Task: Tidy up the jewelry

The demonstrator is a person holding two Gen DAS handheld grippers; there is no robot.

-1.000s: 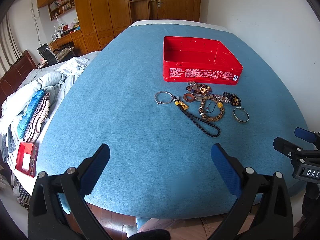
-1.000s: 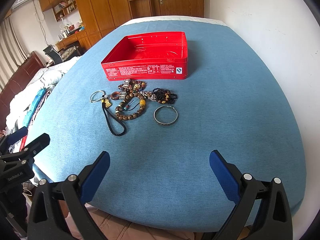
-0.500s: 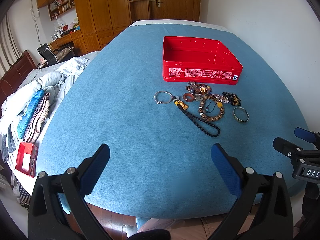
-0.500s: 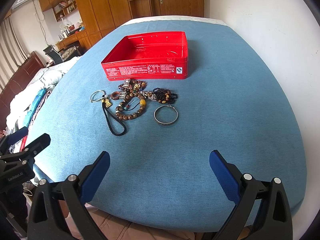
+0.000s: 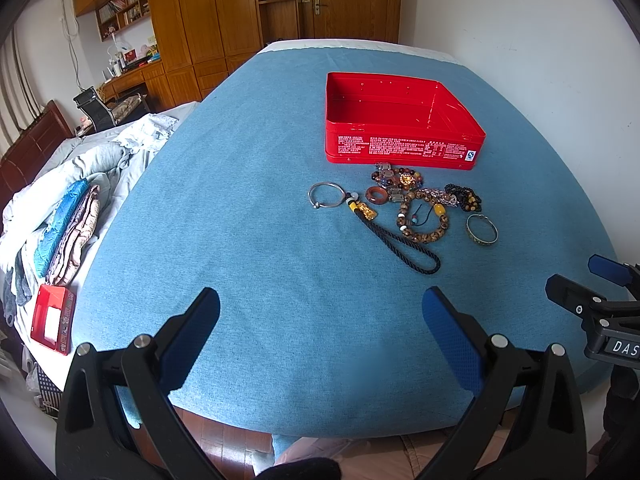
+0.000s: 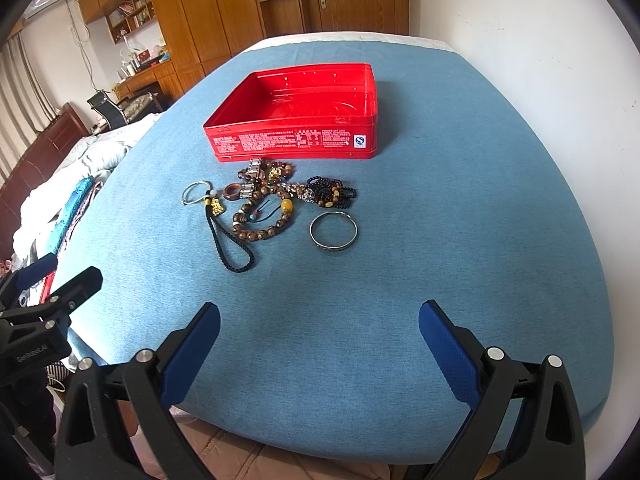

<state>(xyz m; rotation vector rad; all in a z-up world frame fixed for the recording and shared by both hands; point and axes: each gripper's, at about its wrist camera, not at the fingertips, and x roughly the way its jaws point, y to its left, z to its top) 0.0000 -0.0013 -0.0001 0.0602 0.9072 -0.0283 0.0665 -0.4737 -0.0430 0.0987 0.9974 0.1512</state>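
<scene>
My left gripper point(image 5: 320, 316) and right gripper point(image 6: 319, 330) both spread wide, holding nothing, above the near blue table point(image 6: 460, 220), jewelry pile point(image 6: 272, 204) mid-table, metal bangle point(image 6: 333, 233) beside it, empty red tin point(image 6: 296, 120) just beyond

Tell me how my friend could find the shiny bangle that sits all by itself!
Find the red tin on the blue cloth; a jewelry pile lies just in front of it. At the pile's near right edge lies the metal bangle, a plain beadless hoop apart from the beaded bracelets.
</scene>
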